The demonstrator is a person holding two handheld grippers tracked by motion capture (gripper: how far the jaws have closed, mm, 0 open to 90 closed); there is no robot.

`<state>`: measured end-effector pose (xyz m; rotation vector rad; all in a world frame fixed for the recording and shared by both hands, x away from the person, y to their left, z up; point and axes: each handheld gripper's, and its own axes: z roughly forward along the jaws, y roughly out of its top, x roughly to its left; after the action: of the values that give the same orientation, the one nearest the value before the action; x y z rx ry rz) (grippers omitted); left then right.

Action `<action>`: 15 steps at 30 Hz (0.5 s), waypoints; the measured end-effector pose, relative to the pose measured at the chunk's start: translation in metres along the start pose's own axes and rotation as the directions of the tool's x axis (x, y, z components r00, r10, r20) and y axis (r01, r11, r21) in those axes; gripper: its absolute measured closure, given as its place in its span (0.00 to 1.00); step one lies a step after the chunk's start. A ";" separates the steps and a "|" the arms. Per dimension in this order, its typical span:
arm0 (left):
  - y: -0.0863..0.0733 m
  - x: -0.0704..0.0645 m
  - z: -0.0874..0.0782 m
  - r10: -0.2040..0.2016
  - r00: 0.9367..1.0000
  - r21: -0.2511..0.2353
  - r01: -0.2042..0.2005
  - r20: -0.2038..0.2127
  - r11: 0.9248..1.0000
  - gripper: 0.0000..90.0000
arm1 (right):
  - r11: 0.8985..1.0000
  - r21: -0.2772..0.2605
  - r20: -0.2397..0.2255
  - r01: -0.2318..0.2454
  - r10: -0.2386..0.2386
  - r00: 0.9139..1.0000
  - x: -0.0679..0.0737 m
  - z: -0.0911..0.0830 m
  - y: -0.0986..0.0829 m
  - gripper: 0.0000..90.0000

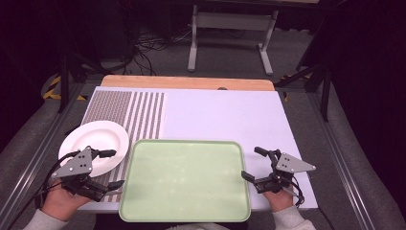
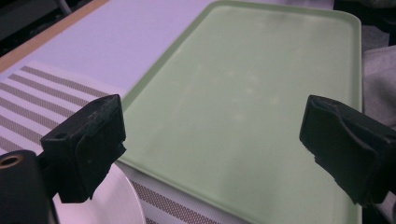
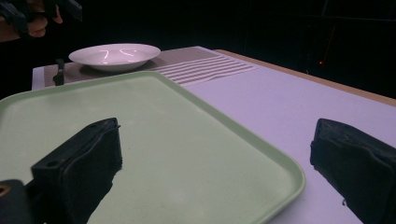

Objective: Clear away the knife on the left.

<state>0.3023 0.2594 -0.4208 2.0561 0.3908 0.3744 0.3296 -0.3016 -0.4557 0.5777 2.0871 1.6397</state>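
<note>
Green and flat, the plastic tray (image 1: 184, 179) sits low in the middle. Left gripper (image 1: 111, 168) and right gripper (image 1: 254, 164) gape wide beside it. White round plate (image 1: 95, 139) lies left.

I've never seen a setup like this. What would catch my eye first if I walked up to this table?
Most likely the big pale green rectangular tray, lying empty at the near middle of the table. Left of it a white round plate sits on a brown-and-white striped placemat. Flanking the tray, a person's hands hold two black two-jaw tools, the left gripper and the right gripper, both with jaws wide open and gripping nothing.
</note>
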 end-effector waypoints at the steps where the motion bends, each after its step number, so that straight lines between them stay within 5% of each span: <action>1: -0.001 0.002 -0.002 0.000 1.000 0.025 -0.001 0.010 1.000 0.09 | 1.000 0.000 -0.001 0.002 -0.002 1.000 0.000 0.000 0.000 0.03; 15: 0.003 0.013 -0.024 0.041 0.999 0.125 -0.043 0.023 0.991 0.11 | 1.000 0.005 -0.007 -0.004 0.004 1.000 0.001 0.001 0.000 0.03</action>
<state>0.3045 0.2825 -0.4051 2.1915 0.3670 0.3617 0.3297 -0.3002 -0.4561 0.5791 2.0964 1.6416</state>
